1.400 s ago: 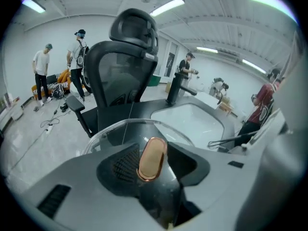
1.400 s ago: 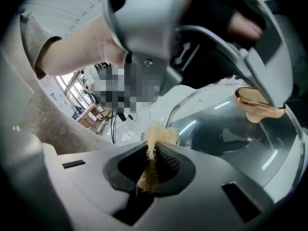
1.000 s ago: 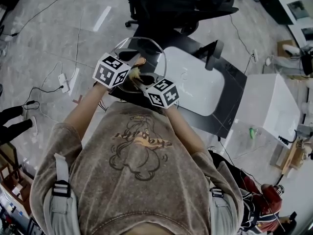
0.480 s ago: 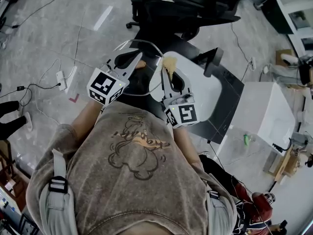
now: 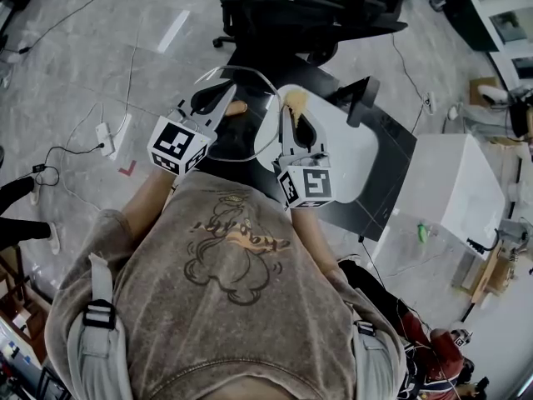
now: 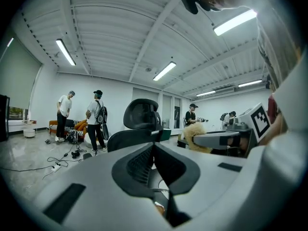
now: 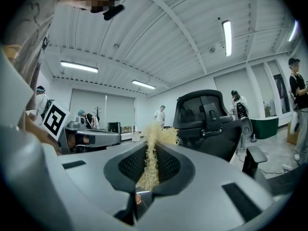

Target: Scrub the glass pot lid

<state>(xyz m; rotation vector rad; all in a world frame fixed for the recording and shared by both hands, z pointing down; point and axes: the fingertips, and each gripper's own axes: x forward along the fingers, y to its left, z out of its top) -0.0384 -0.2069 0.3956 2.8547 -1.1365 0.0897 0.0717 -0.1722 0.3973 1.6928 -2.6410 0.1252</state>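
Holding the glass pot lid (image 5: 243,130) over the dark table (image 5: 385,152), with the scrubber poised at its right edge

The left gripper (image 6: 154,149) has its jaws fully together, apparently pinched on the lid's near-left rim. From above the lid shows its full round outline and stretches away to the right of that grip, with its tan knob (image 5: 237,107) near the middle. The right gripper (image 7: 150,153) is clamped on a tan fibrous scrubber (image 7: 154,137), whose tuft pokes out past the tips. Both tools point level, side by side. The scrubber sits just beside the lid's right rim, so the right hand is the one nearer the glass and, I judge, needs only a short sweep leftward onto it
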